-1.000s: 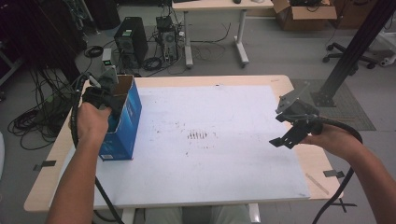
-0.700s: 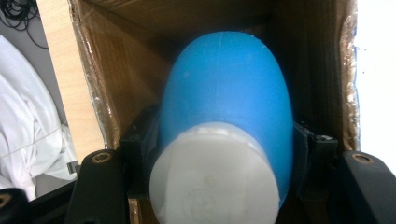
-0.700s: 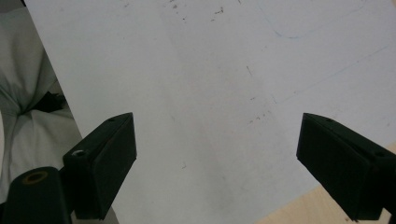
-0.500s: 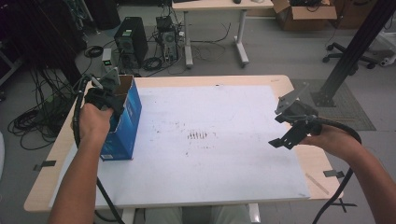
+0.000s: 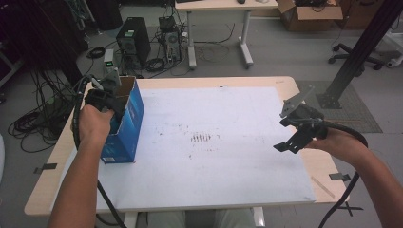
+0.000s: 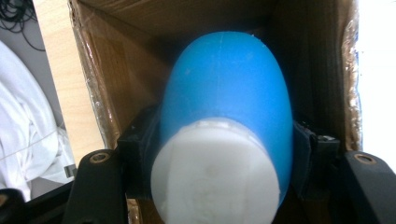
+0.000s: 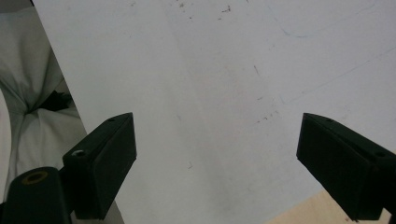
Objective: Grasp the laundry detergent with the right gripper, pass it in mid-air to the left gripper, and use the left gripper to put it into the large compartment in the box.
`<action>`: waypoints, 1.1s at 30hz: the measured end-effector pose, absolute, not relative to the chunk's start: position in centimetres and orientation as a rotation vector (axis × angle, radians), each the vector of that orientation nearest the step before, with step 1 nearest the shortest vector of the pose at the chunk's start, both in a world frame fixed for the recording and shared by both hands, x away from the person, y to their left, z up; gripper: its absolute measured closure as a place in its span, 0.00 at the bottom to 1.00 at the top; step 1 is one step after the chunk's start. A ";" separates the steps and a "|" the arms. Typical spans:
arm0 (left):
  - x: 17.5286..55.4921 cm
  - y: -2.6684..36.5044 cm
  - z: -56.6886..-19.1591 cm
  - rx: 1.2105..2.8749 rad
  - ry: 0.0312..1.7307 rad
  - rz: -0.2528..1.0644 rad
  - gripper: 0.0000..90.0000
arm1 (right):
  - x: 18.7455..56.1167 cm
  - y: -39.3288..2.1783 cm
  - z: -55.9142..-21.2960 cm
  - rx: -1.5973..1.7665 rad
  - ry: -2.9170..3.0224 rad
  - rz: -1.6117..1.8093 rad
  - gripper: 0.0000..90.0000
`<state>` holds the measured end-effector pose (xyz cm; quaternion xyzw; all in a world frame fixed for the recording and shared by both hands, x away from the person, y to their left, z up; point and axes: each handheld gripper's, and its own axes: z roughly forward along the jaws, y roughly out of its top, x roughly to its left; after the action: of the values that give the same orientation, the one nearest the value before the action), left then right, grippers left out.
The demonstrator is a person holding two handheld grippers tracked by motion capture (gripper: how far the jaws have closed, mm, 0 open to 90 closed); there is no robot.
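- The left gripper has its jaws clamped on the sides of a blue bottle with a white cap.
- The bottle sits inside the open cardboard box, at the table's left edge.
- The right gripper has its jaws spread wide with nothing between them, above the white sheet.
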<state>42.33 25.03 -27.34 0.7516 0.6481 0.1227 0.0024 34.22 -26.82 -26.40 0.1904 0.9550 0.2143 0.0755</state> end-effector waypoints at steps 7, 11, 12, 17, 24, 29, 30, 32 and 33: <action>42.2 25.5 -26.7 2.329 2.025 0.368 0.30 | 34.1 -26.8 -26.3 0.571 2.860 0.640 0.13; 42.0 25.9 -25.9 2.319 2.022 0.368 0.28 | 34.1 -26.8 -26.2 0.574 2.858 0.639 0.13; 42.0 25.9 -25.8 2.312 2.024 0.362 0.27 | 34.0 -26.8 -26.2 0.574 2.858 0.639 0.13; 41.8 26.0 -25.0 2.300 2.010 0.355 0.25 | 33.9 -26.7 -26.1 0.572 2.855 0.637 0.13; 41.3 25.7 -22.7 2.304 1.971 0.375 0.22 | 33.6 -26.9 -25.6 0.576 2.844 0.646 0.13; 40.8 25.3 -21.1 2.318 1.919 0.373 0.19 | 33.5 -26.9 -25.5 0.579 2.839 0.646 0.12; 40.7 25.2 -20.9 2.324 1.914 0.368 0.19 | 33.5 -26.9 -25.4 0.579 2.838 0.646 0.12; 40.5 24.9 -20.7 2.332 1.897 0.364 0.16 | 33.5 -26.9 -25.3 0.582 2.834 0.649 0.12; 40.4 24.8 -20.5 2.337 1.889 0.370 0.16 | 33.5 -26.9 -25.3 0.582 2.832 0.651 0.12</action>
<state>40.39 24.83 -20.52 0.7707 0.6228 0.1221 0.0569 33.46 -26.89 -25.29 0.1955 0.9519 0.2188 0.0887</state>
